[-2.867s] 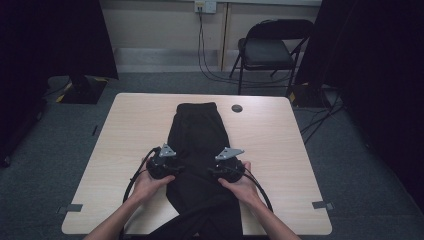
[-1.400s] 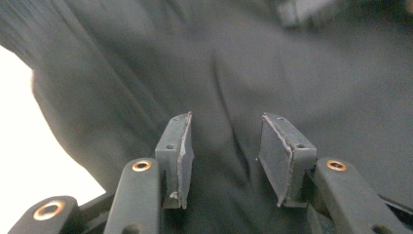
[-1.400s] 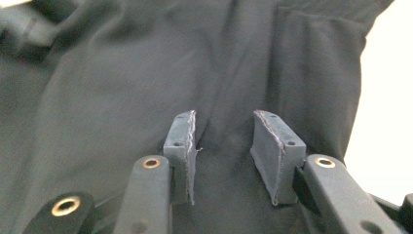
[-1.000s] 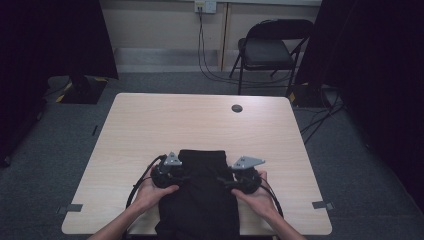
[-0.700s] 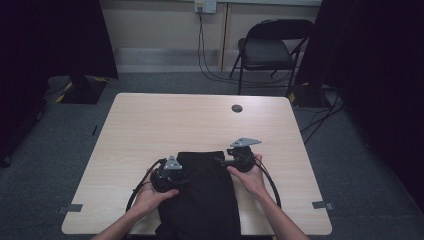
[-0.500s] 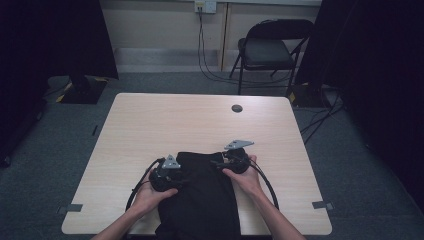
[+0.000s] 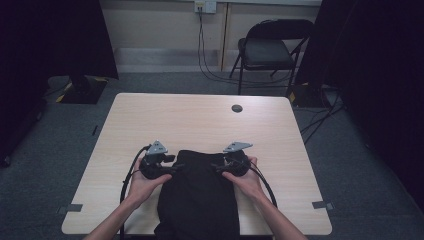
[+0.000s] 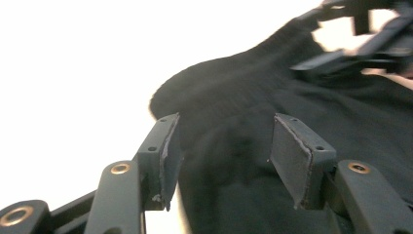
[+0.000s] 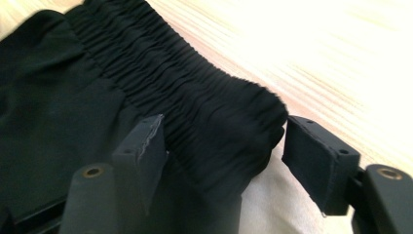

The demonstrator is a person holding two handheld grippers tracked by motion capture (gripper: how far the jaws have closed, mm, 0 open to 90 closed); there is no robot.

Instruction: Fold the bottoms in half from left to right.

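A black garment point(image 7: 200, 195) with a gathered elastic waistband point(image 9: 195, 87) lies folded on the near half of the light wooden table point(image 7: 200, 120), its near end hanging over the edge. My left gripper point(image 7: 175, 165) is at the fold's far left corner. In the left gripper view the left gripper point(image 8: 224, 146) is open: its jaws have just been opening, with the cloth point(image 8: 253, 97) between them unpinched. My right gripper point(image 7: 217, 165) is at the far right corner. In the right gripper view the right gripper point(image 9: 224, 141) has also just been opening, and the waistband corner lies loose between its jaws.
A round cable hole point(image 7: 237, 108) sits in the table's far side. A folding chair point(image 7: 267, 50) stands behind the table with cables on the floor. Dark curtains hang at both sides. The right gripper point(image 8: 360, 34) shows blurred at the top right of the left gripper view.
The garment, stretched far up the table earlier, now lies folded back toward the person. Both grippers sit at the new fold's far corners, and the left one has lifted a little.
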